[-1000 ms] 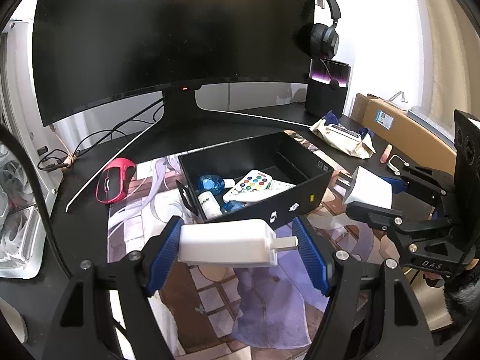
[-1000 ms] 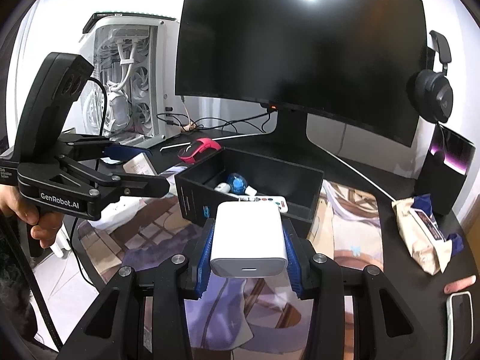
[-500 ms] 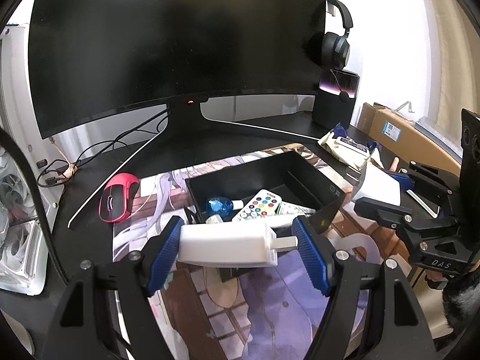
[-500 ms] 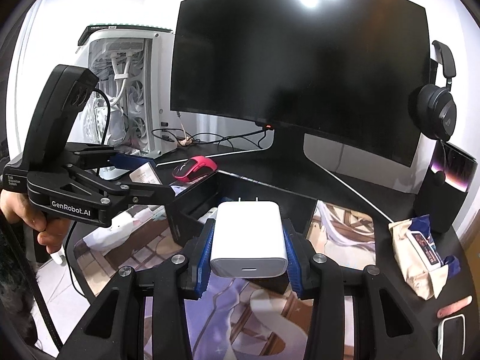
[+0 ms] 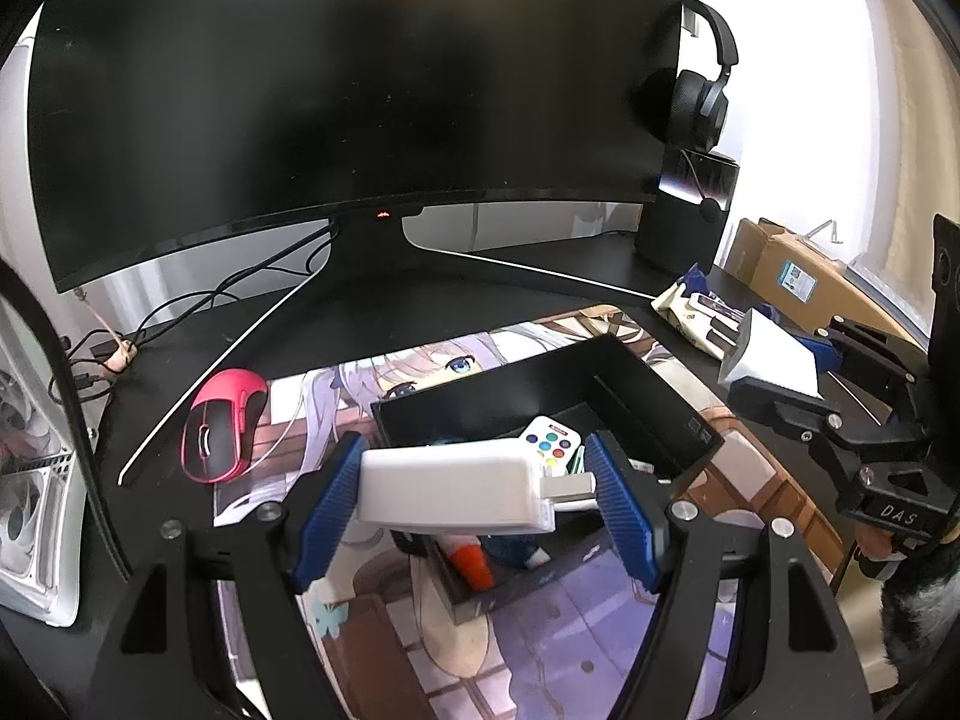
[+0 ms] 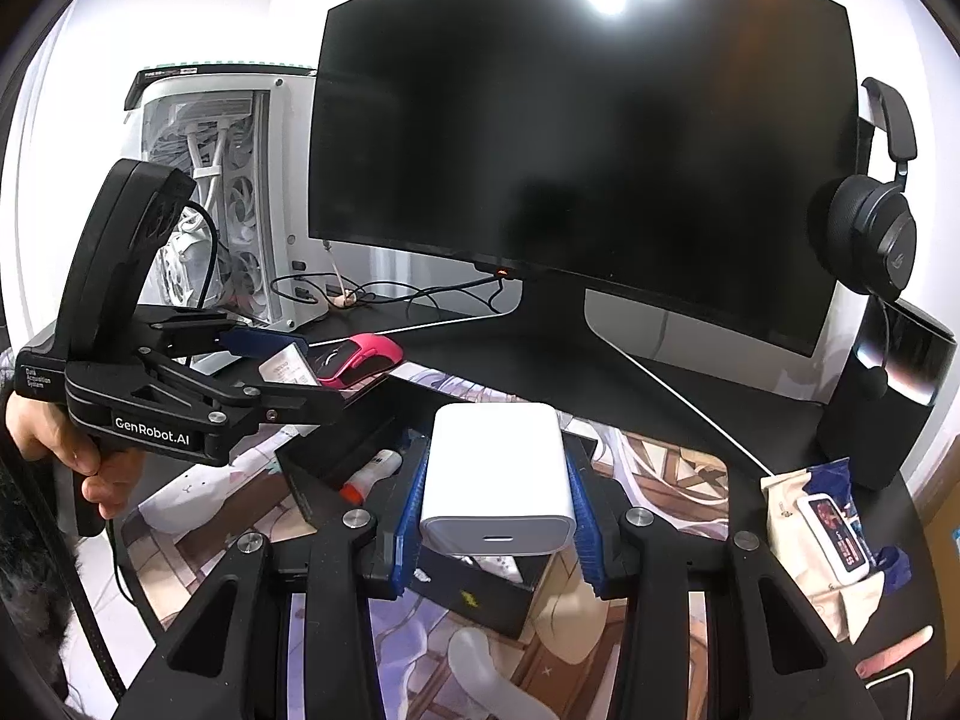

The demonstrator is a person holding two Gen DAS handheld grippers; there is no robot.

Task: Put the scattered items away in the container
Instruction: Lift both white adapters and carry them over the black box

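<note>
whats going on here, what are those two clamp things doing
A person is tidying a desk with two handheld grippers. The left gripper holds a long white adapter, the right gripper a white charger block. Both hang over the open black box, which already contains a remote and other small items.

A large curved black monitor (image 6: 576, 138), its screen dark, stands on a black worktop (image 5: 420, 300); a small red light glows at the middle of its lower edge. Left of the monitor is a white computer case (image 6: 222, 198) with round fans behind a clear panel. Black cables (image 5: 198, 306) trail under the monitor's left side. A pink and black mouse (image 5: 222, 423) lies in front of the monitor, to the left, at the edge of a desk mat printed with an anime figure (image 5: 540, 630). Black headphones (image 6: 876, 222) hang right of the monitor above a black cylindrical speaker (image 6: 882, 396). A pack of wet wipes (image 6: 828, 534) lies in front of the speaker. A cardboard box (image 5: 786, 270) sits further right.
</note>
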